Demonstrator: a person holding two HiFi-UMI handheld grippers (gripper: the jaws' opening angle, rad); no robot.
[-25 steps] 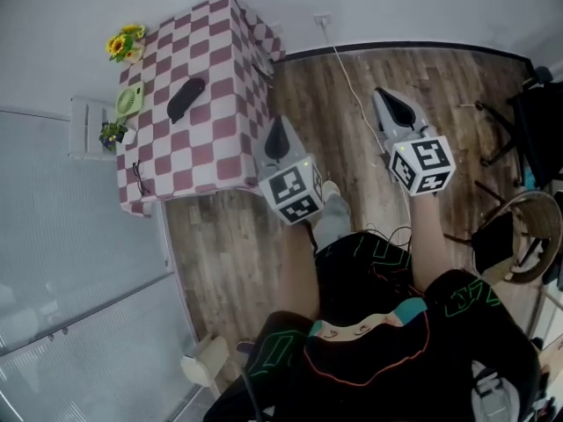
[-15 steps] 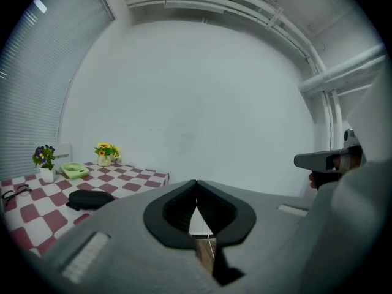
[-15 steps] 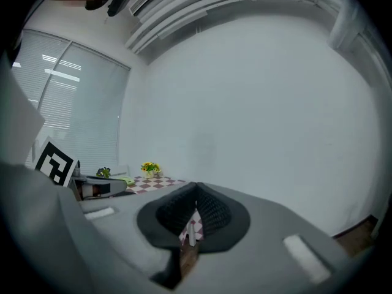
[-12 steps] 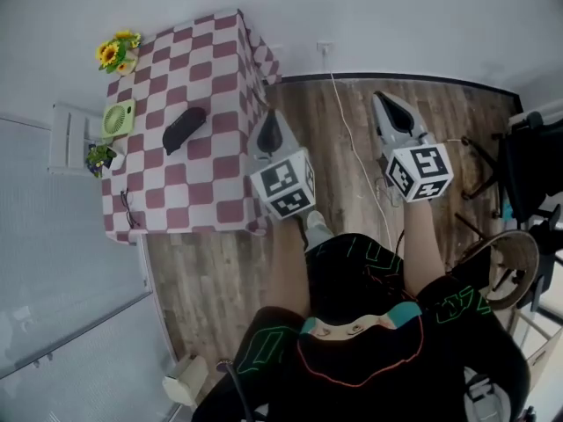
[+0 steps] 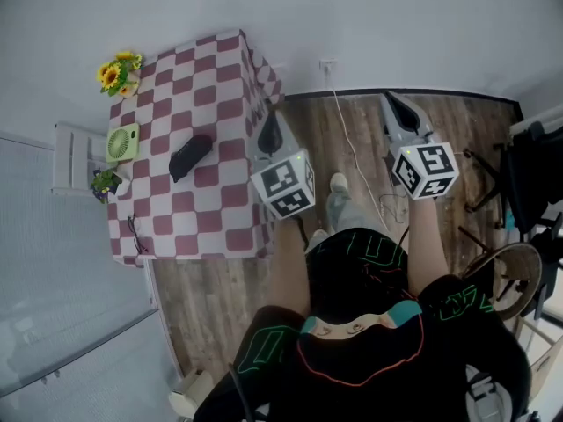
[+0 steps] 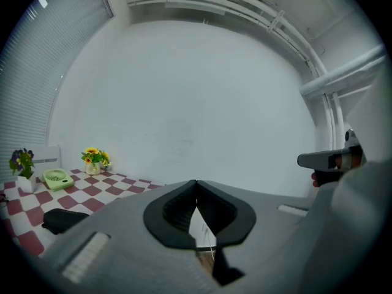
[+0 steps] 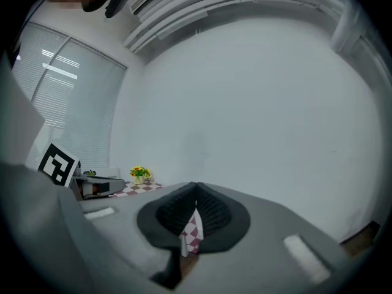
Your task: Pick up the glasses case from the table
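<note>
The black glasses case lies near the middle of the table, which has a red-and-white checked cloth; it also shows low at the left as the dark case. My left gripper is shut and empty, held level by the table's right edge, well right of the case. In its own view the pads of the left gripper meet. My right gripper is over the wooden floor, further right, also shut and empty. The right gripper's pads touch at their tips.
On the table stand sunflowers, a green fan, a small plant and a thin black item near the front edge. A white cable runs from a wall socket across the floor. A chair stands right.
The person has walked on with both grippers held level and shut. The table now sits lower and squarer in the head view. The case has not moved on the cloth.
</note>
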